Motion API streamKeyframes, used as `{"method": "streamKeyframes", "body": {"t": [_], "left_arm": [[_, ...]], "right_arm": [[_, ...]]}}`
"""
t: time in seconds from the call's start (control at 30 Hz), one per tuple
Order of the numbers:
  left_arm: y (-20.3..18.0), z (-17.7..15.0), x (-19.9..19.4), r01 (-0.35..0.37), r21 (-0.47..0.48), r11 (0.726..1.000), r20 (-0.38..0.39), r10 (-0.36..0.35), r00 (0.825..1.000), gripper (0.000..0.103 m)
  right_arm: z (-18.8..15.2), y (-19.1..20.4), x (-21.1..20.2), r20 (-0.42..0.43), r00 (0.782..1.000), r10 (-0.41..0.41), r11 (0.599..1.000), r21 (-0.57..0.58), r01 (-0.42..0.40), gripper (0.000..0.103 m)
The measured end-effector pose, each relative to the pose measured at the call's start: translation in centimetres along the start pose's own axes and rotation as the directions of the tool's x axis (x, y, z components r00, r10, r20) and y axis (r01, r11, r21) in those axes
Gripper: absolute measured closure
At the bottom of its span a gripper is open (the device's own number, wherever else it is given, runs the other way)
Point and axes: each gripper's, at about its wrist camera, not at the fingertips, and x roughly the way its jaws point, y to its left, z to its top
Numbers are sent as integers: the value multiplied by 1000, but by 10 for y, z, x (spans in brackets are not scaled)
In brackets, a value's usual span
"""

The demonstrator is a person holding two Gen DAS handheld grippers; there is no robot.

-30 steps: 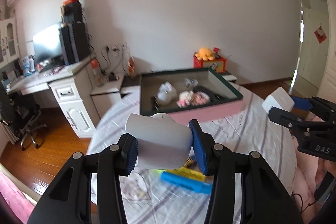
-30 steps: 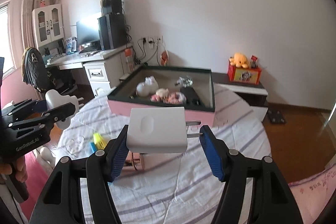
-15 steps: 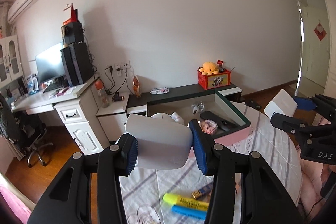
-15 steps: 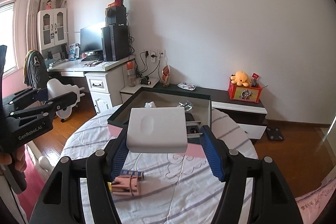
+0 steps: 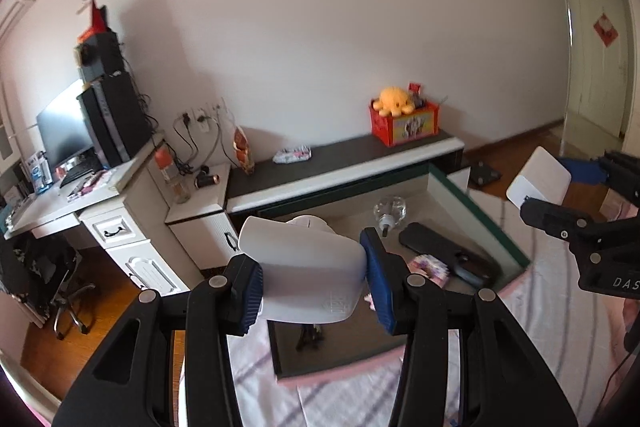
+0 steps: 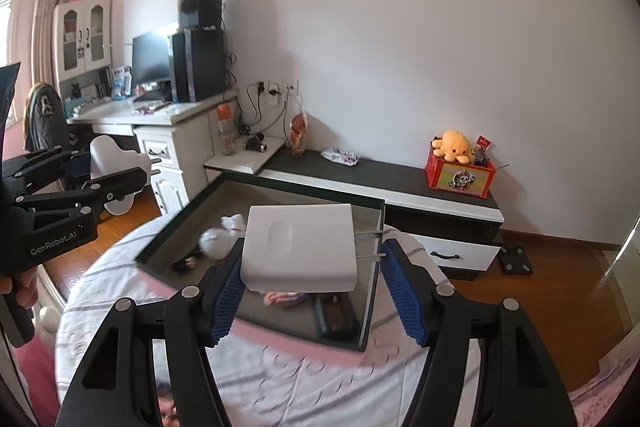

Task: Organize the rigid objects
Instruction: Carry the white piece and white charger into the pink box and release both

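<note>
over the round table with the white, grey-striped cloth [image 6: 320,379], both grippers hang above the shallow open box with pink outer walls and a dark green rim [image 5: 476,211].

left gripper [image 5: 314,287]: jaws clenched on a white, rounded plastic plug-type device [image 5: 308,277], blue pads pressing its two sides. in the right wrist view the same device [image 6: 120,171] shows at the left edge with a prong sticking out, held clear of the table, out past the box's left edge from that view. a hand [image 6: 24,285] grips the handle below it.

right gripper [image 6: 316,289]: jaws grasping a flat white square charger block with an oval dimple on top [image 6: 300,247]; two metal prongs [image 6: 370,245] point toward the right blue pad. the left pad sits against the block's side; at the right pad only the prong tips reach, contact there cannot be told for sure. the block is above the box's interior. in the left wrist view the same block [image 5: 538,179] sits at the right, beyond the box's far right corner.

inside the box: a black, long remote-like object [image 5: 444,255], a clear glass knob-like piece [image 5: 388,209], a white rounded item [image 6: 218,241], a pink patterned bundle [image 5: 430,265]. details blurred.

behind: a low dark-topped white cabinet [image 6: 400,183] carrying a red printed box [image 6: 460,177] with an orange plush octopus [image 6: 452,145]; a white desk [image 6: 160,123] with a black monitor [image 6: 152,57] and black computer tower [image 6: 198,65] to the left.
</note>
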Motion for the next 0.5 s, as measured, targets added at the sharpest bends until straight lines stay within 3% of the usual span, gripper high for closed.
{"method": "streamKeyframes", "body": {"t": [0.13,0.5], "left_arm": [[-6,10,54,48,21,999,-79,-46,996,57],[-19,20,160,59,82,995,-240,-38,970,57]], "right_arm": [[6,-9,46,-63,998,3,1000,-5,-4,36],[-2,-20,152,-249,969,10,999,-35,-19,36]]}}
